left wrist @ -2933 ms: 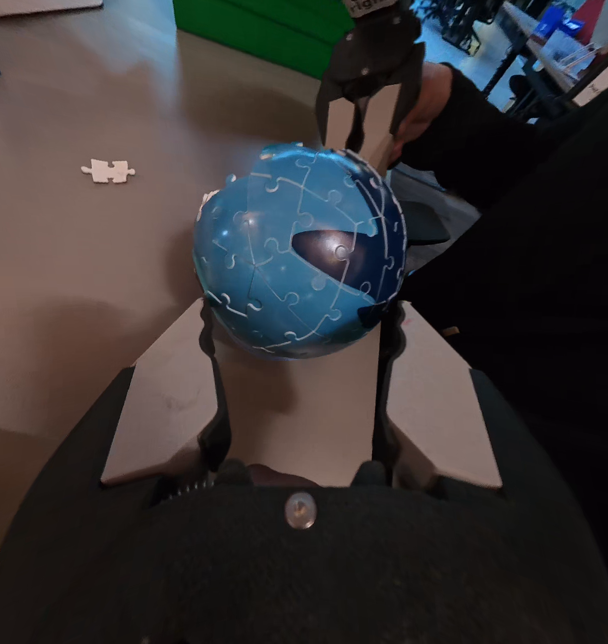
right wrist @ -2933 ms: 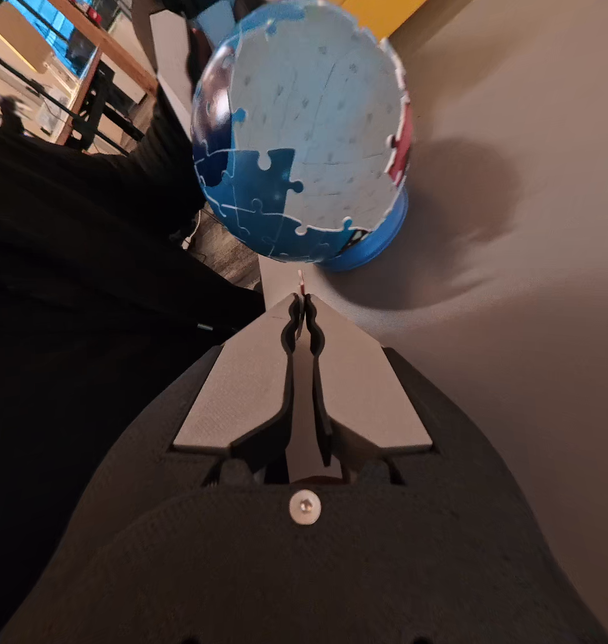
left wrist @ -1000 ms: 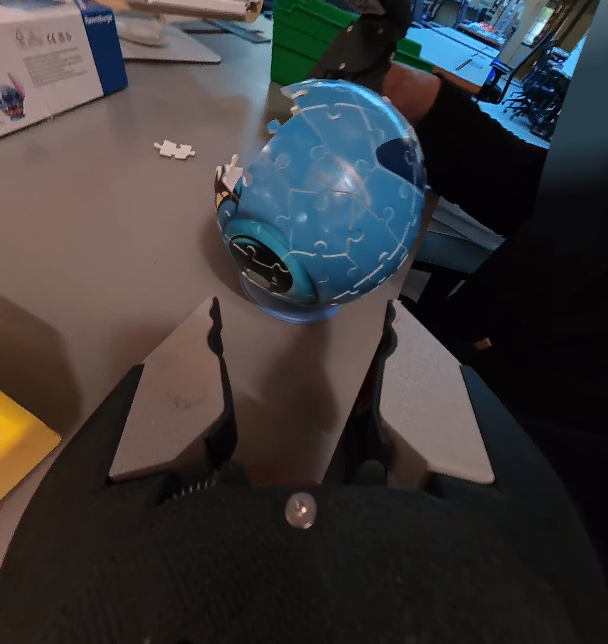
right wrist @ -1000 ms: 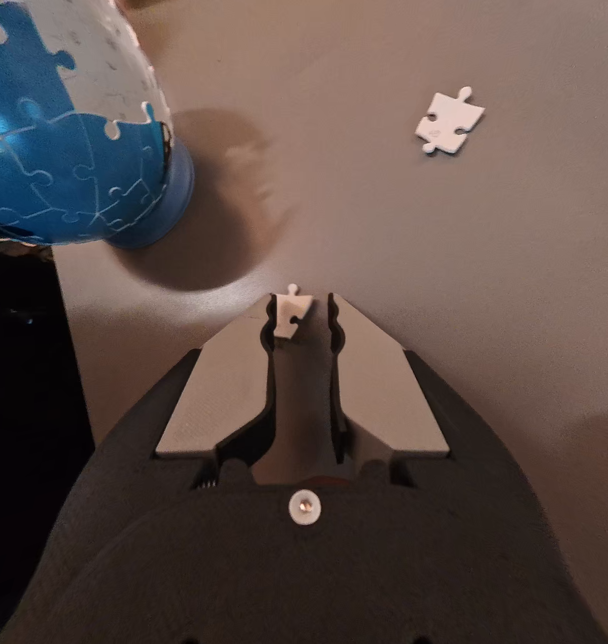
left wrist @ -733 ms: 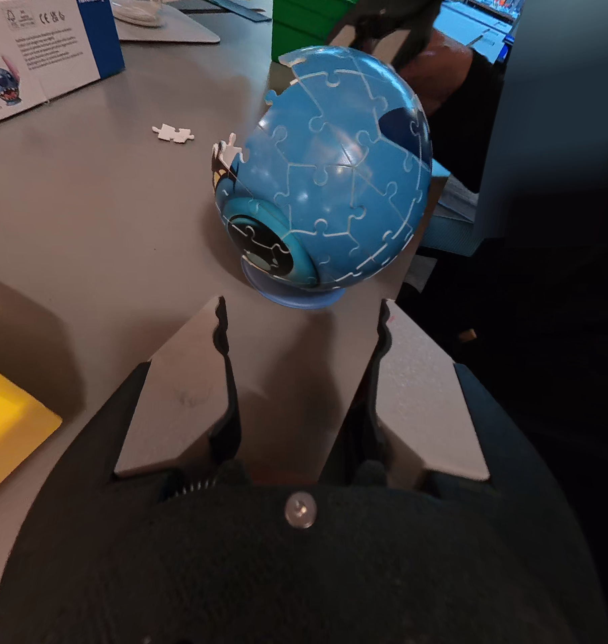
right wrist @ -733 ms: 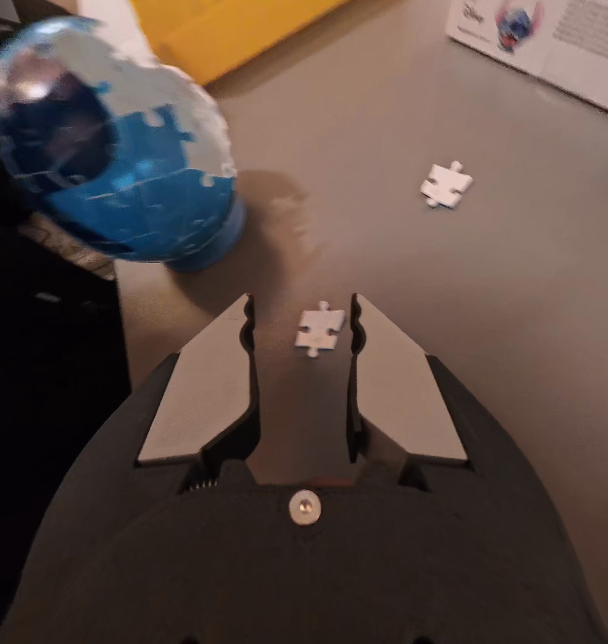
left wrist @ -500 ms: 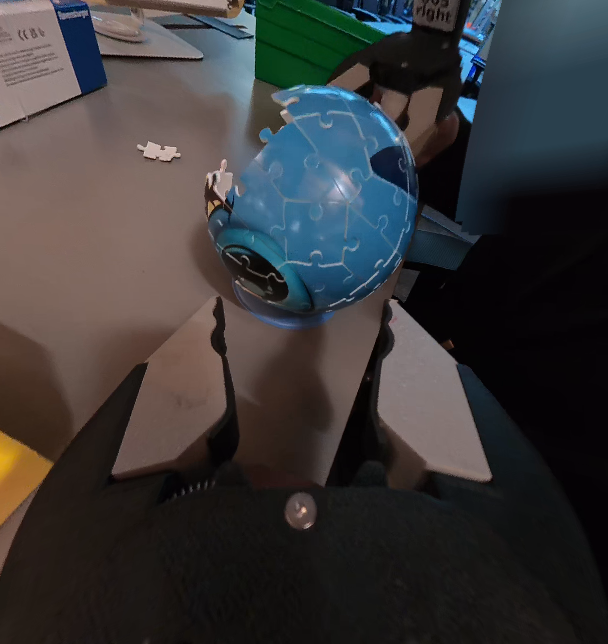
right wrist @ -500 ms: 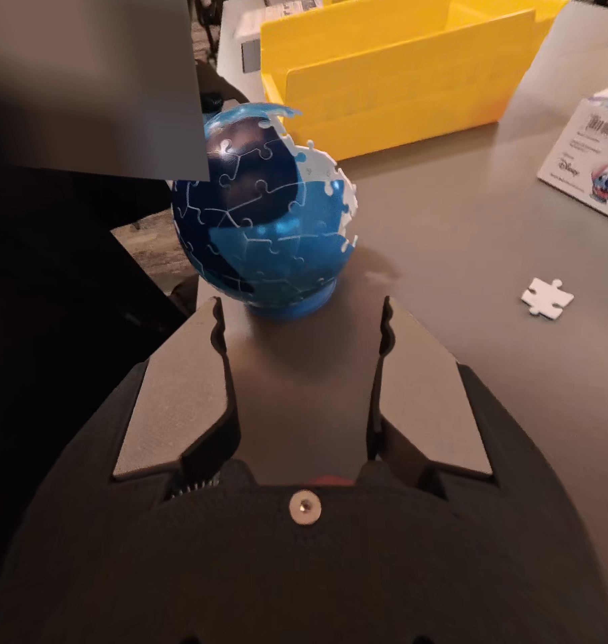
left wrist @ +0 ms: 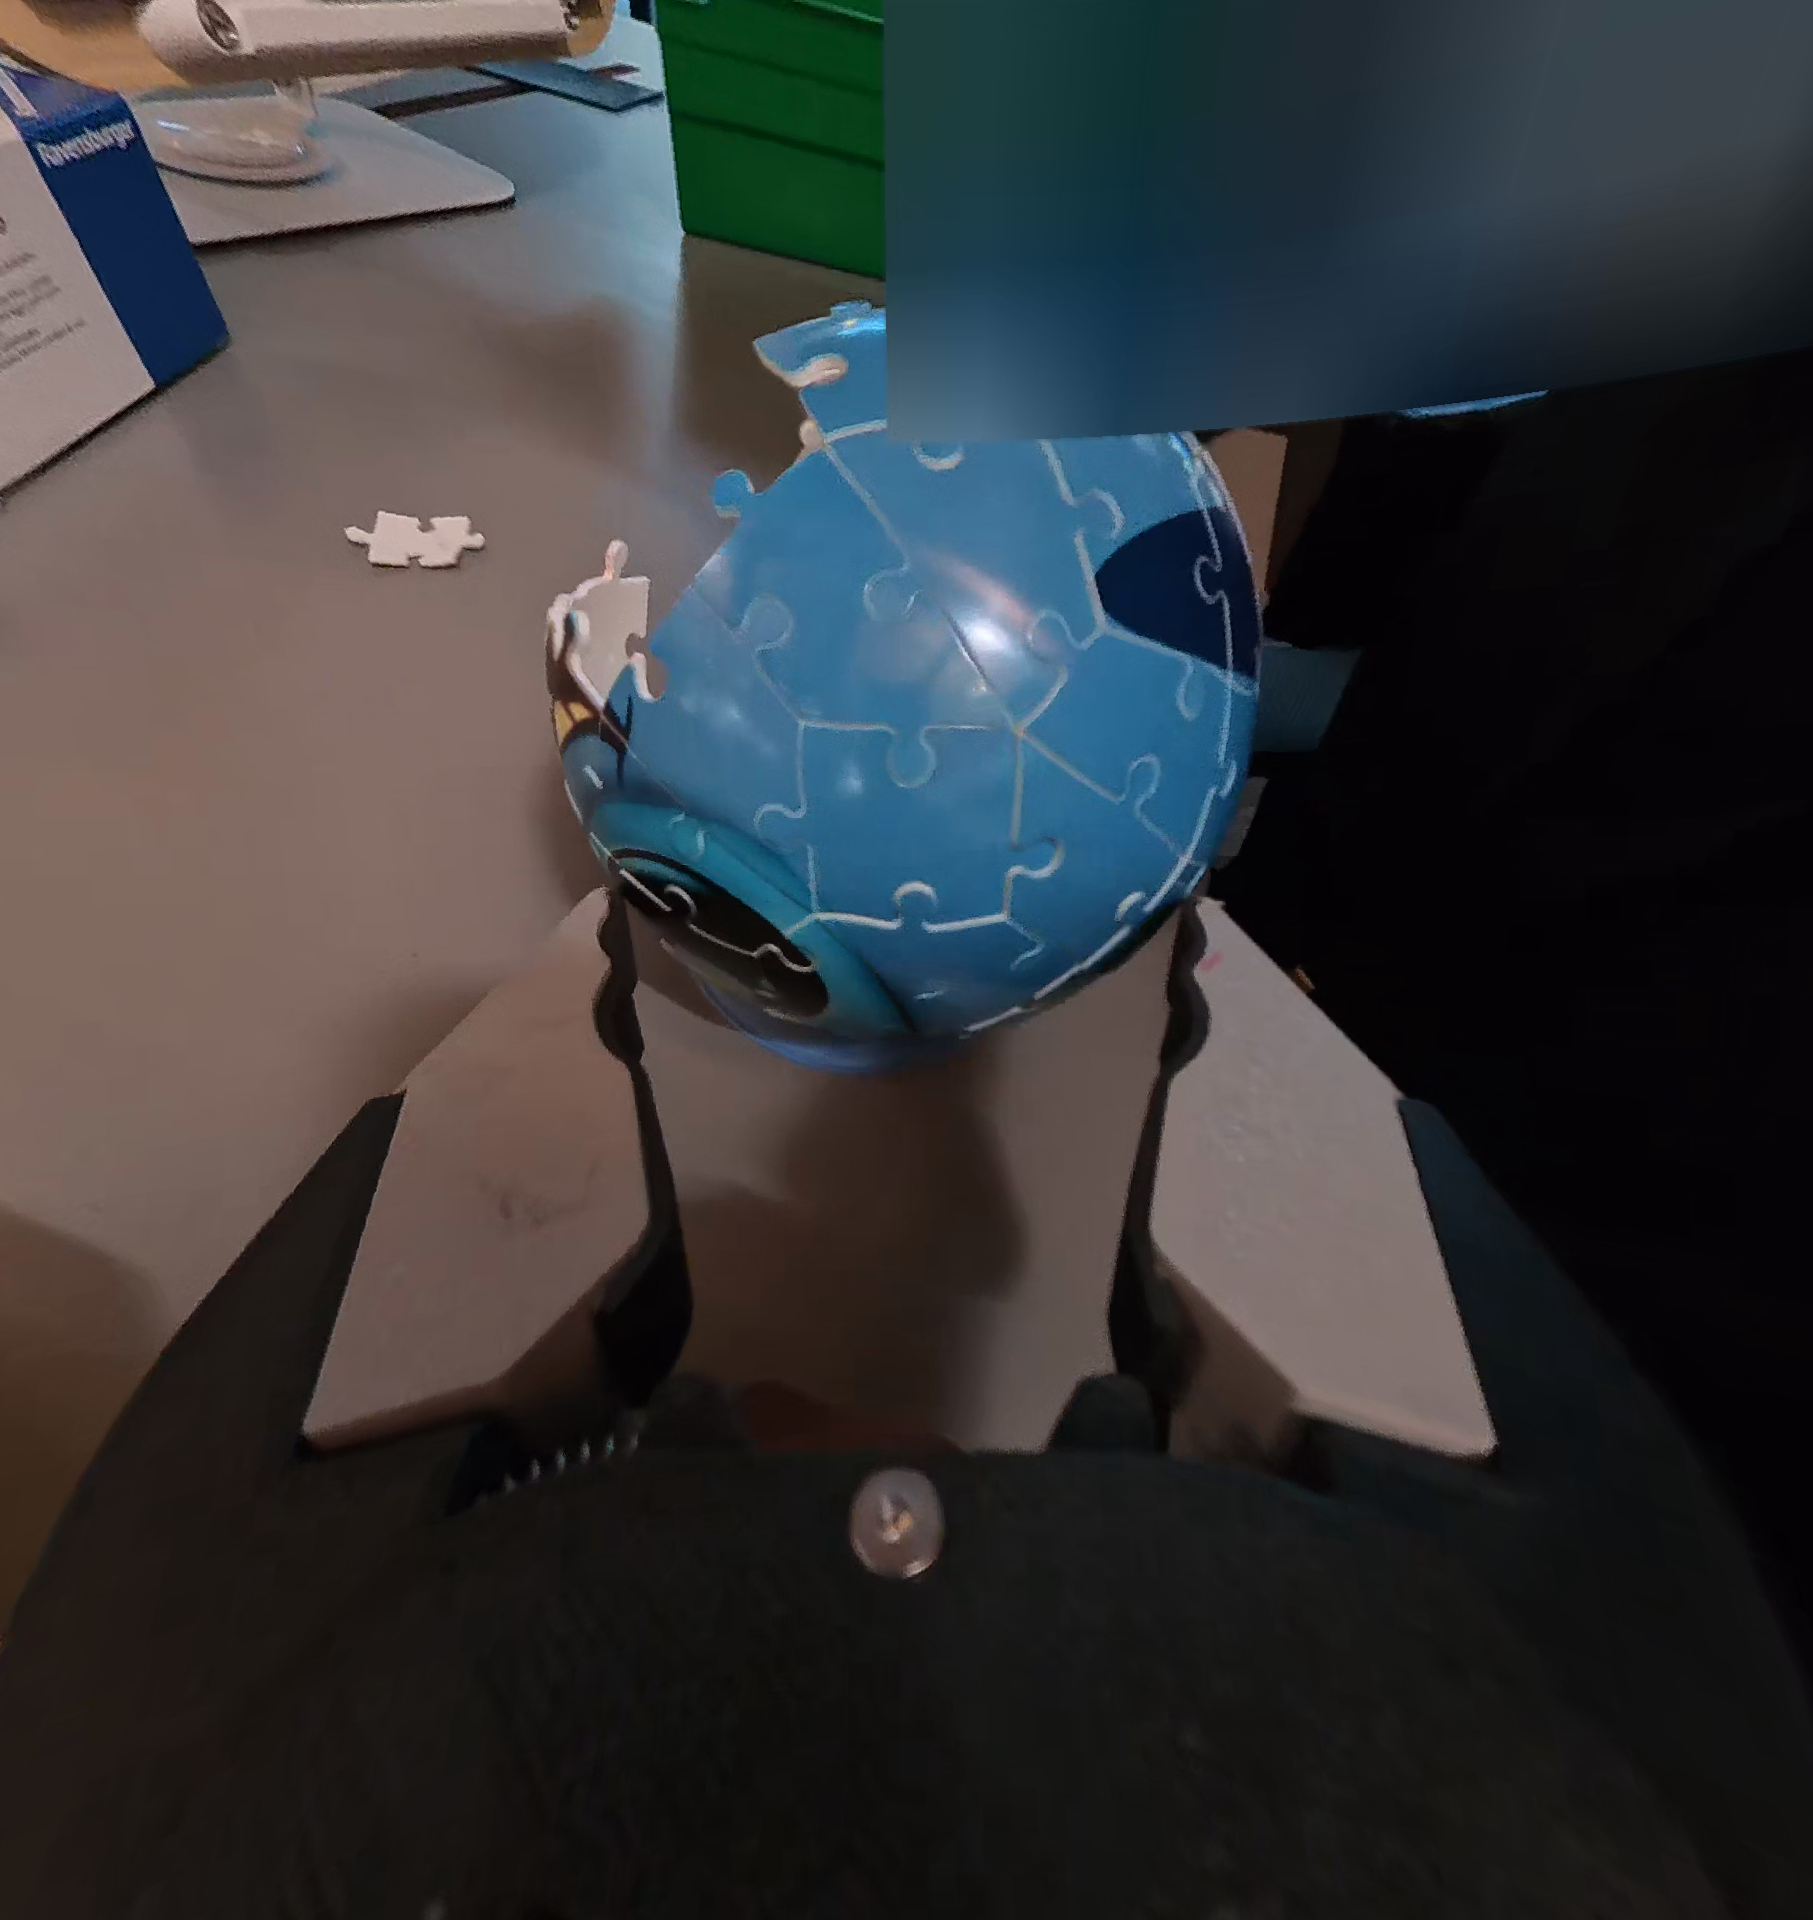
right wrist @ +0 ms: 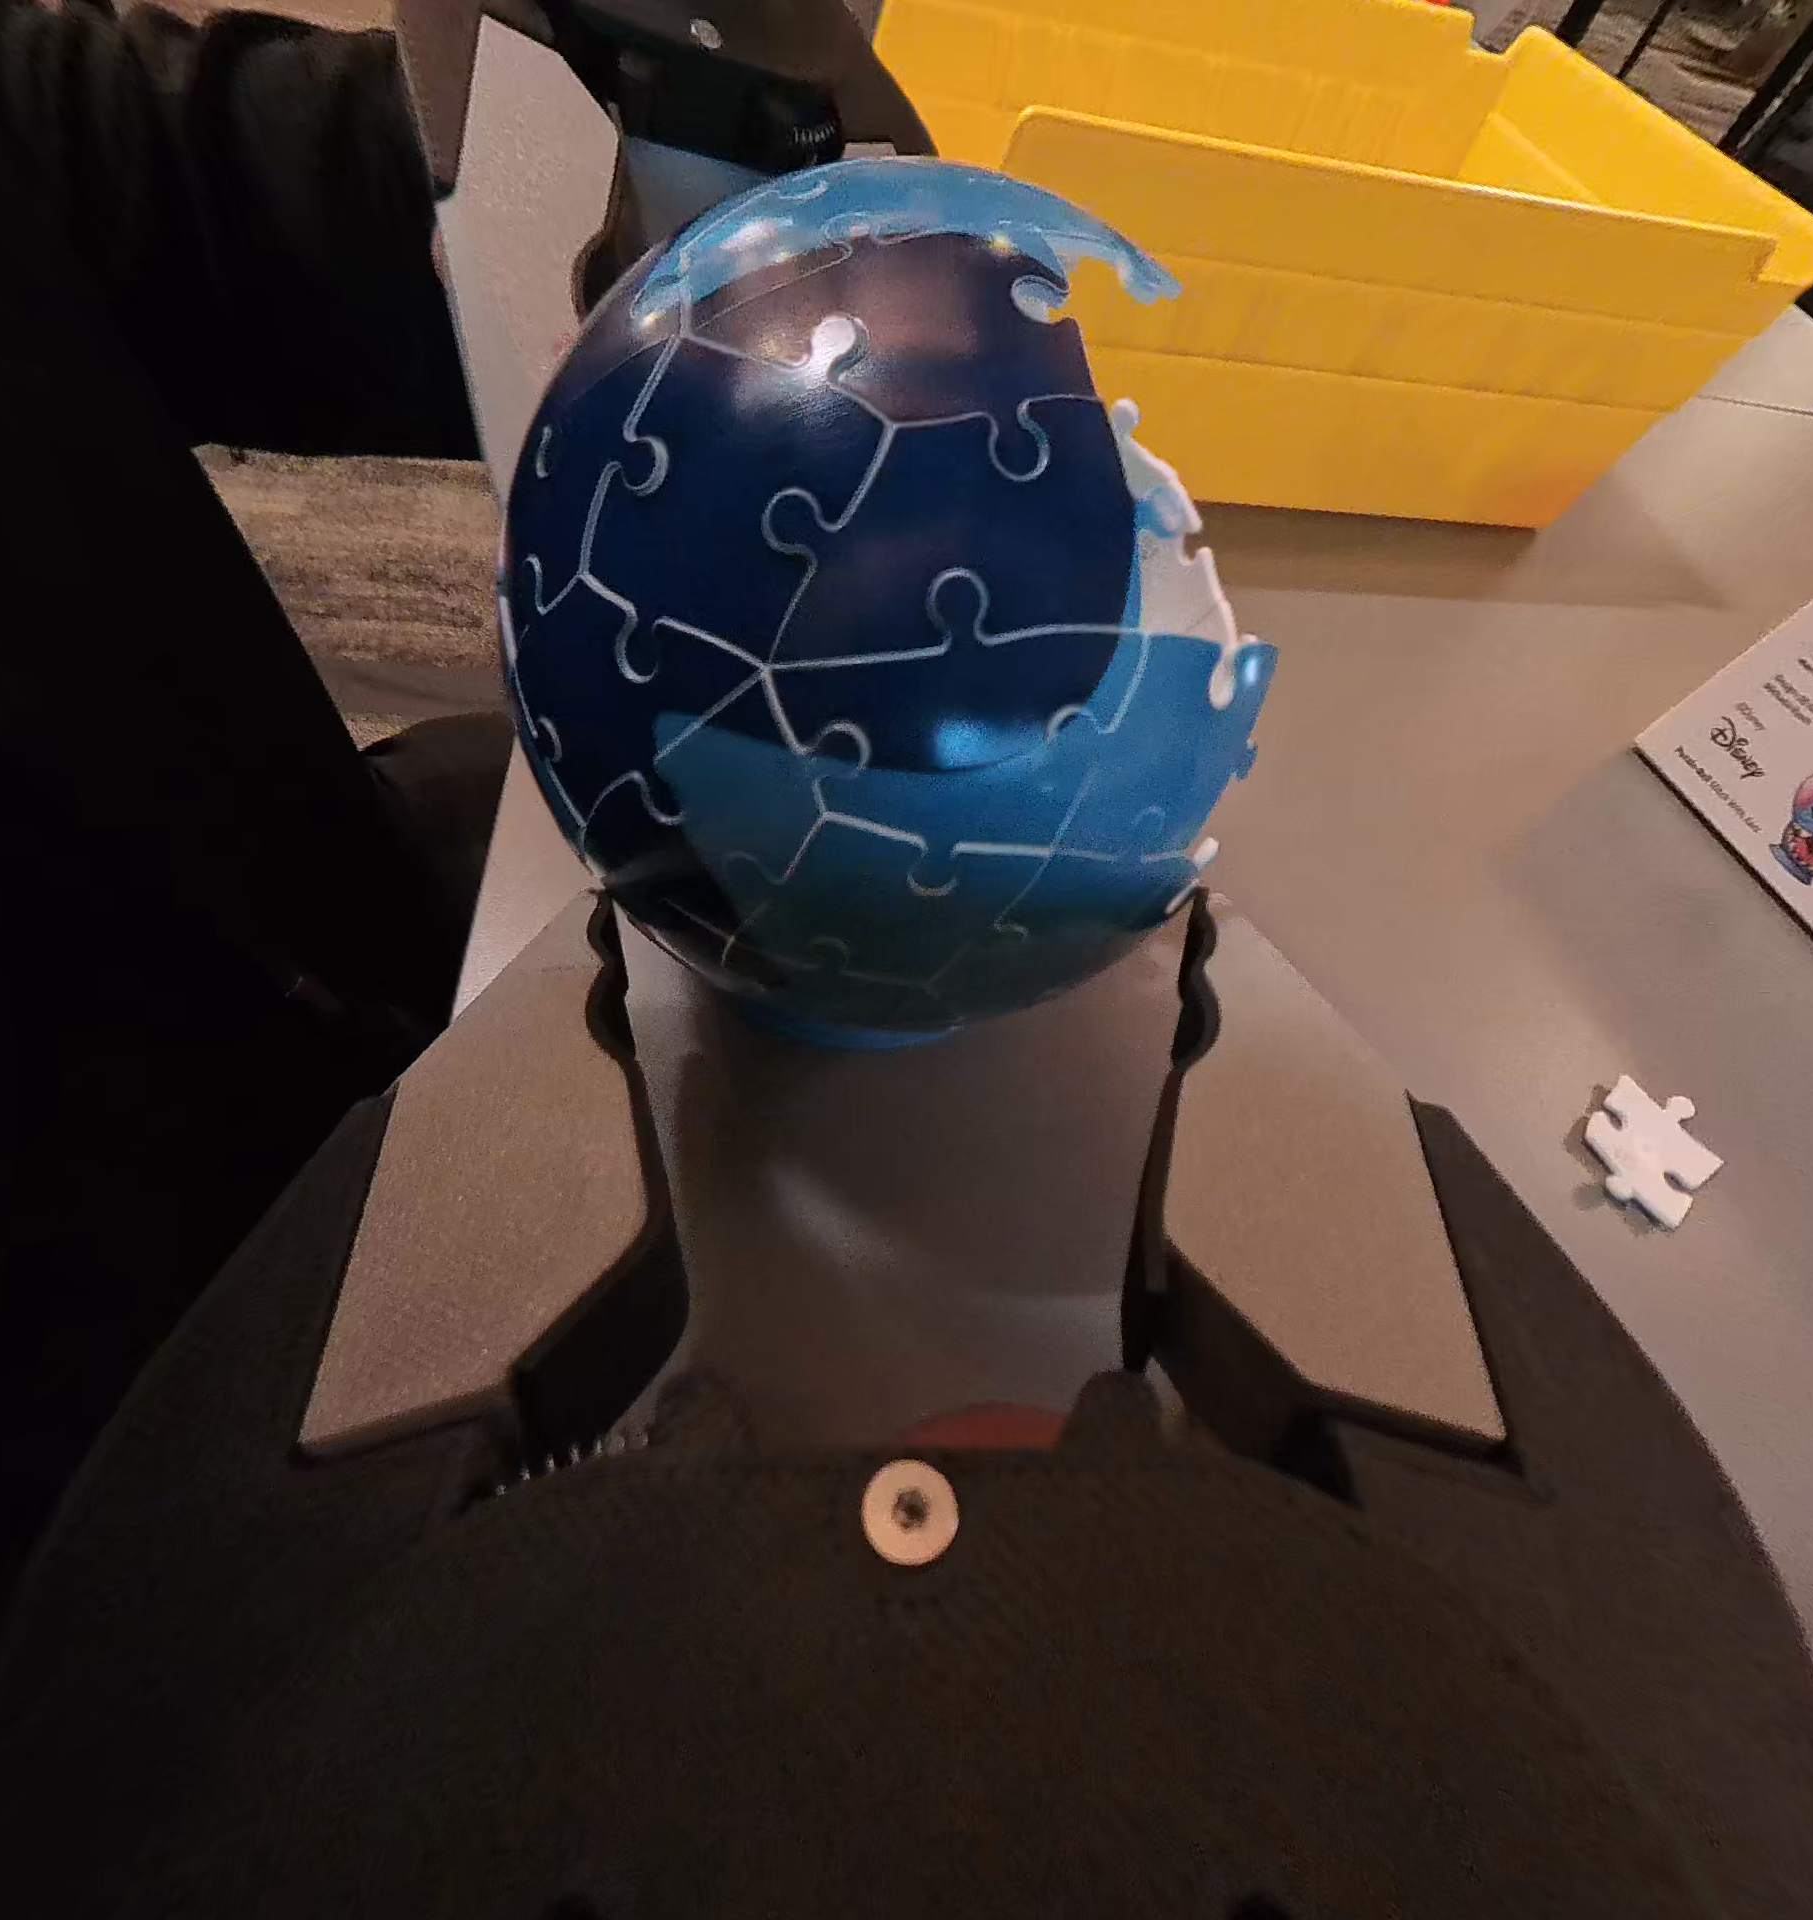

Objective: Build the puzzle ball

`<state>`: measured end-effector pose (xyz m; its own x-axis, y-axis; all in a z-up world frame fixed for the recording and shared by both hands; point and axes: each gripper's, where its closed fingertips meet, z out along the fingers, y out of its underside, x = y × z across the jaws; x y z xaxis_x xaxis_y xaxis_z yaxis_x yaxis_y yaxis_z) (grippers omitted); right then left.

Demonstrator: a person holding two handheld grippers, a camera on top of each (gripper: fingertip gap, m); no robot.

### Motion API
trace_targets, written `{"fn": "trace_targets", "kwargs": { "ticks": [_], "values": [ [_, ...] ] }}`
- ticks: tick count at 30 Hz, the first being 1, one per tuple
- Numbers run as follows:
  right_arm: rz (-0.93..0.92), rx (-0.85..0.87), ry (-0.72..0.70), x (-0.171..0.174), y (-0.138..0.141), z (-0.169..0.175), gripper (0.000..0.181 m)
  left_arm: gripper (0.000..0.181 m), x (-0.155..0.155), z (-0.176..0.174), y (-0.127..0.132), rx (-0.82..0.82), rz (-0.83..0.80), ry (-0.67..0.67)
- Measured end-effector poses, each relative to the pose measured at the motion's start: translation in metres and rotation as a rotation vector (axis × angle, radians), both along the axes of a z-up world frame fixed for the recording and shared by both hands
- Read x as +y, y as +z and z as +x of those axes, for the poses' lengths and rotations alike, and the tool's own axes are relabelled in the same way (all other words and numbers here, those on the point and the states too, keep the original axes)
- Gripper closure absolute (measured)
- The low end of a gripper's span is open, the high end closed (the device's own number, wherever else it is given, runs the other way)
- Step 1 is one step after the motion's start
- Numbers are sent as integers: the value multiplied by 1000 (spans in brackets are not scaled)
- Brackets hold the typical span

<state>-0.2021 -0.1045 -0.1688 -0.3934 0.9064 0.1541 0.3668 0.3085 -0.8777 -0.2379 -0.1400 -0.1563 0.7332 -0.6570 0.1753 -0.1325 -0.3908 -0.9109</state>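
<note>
The left gripper has its fingers spread wide, one on each side of the puzzle ball's lower part; contact cannot be confirmed. The right gripper is likewise spread wide at the ball's opposite side, gripping nothing. The ball, partly assembled with an open gap at its top, sits on a blue ring stand on the grey table. Loose white pieces lie beyond. Farther back are a yellow bin, a green bin and a printed box.
</note>
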Motion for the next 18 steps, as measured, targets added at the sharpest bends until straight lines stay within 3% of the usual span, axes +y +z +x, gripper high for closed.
{"fn": "trace_targets", "kwargs": {
  "ticks": [8,18],
  "values": [
    [-85,-24,-19,10,4,-8,74,76,16,-4,6,-58,-19,62],
    [-87,6,24,-23,17,6,74,73,-17,14,23,19,-38,134]
  ]
}}
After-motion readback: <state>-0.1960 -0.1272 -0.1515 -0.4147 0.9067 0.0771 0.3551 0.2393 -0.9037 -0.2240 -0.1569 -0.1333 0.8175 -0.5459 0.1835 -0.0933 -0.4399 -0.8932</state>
